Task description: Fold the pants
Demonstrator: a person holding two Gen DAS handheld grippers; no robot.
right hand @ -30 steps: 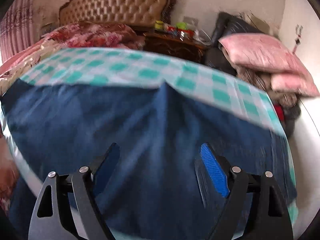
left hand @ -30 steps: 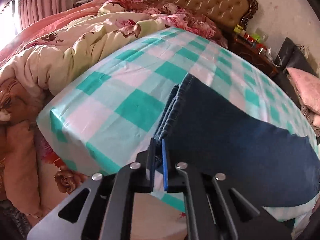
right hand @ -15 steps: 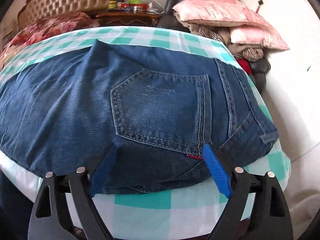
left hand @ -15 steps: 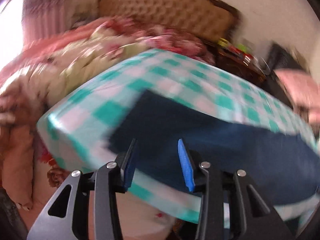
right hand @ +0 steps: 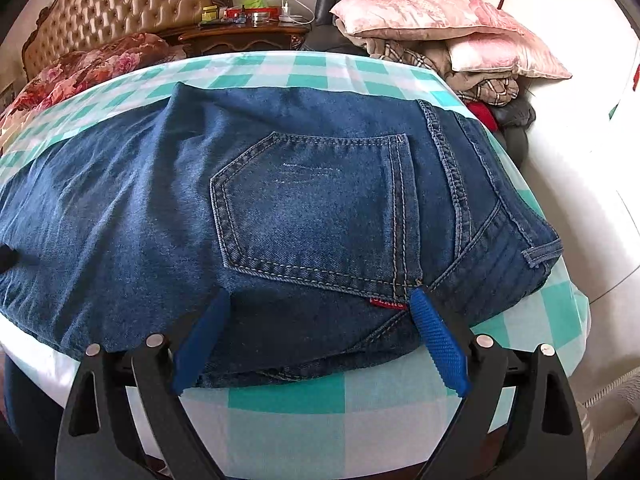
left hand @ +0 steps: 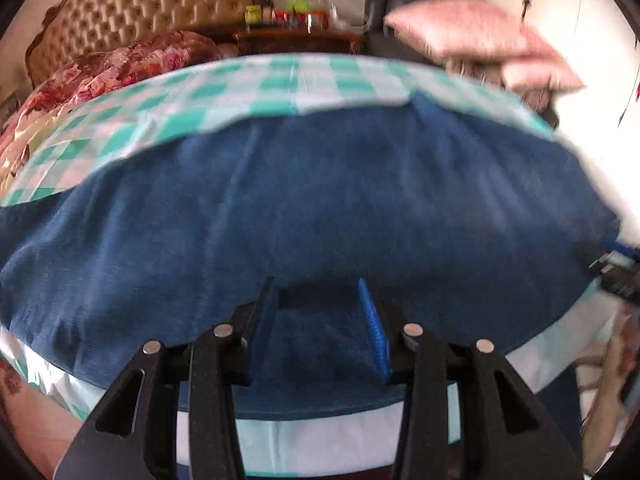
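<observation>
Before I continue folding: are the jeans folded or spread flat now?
Folded. The jeans lie doubled lengthwise on the checked tablecloth, with layered edges near the right gripper.

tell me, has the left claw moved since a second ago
Yes. The left claw has swung right along the jeans: the headboard, earlier top centre of its view, now sits top left. It was shut on the hem end; now it is open.

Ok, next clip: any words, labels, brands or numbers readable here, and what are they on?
Red tab at the lower edge of the back pocket on the jeans: pale lettering, too small to read.
Boxes and bottles on the nightstand: printing too small to read.
Left wrist view: blurred, nothing legible.
No readable text anywhere.
</observation>
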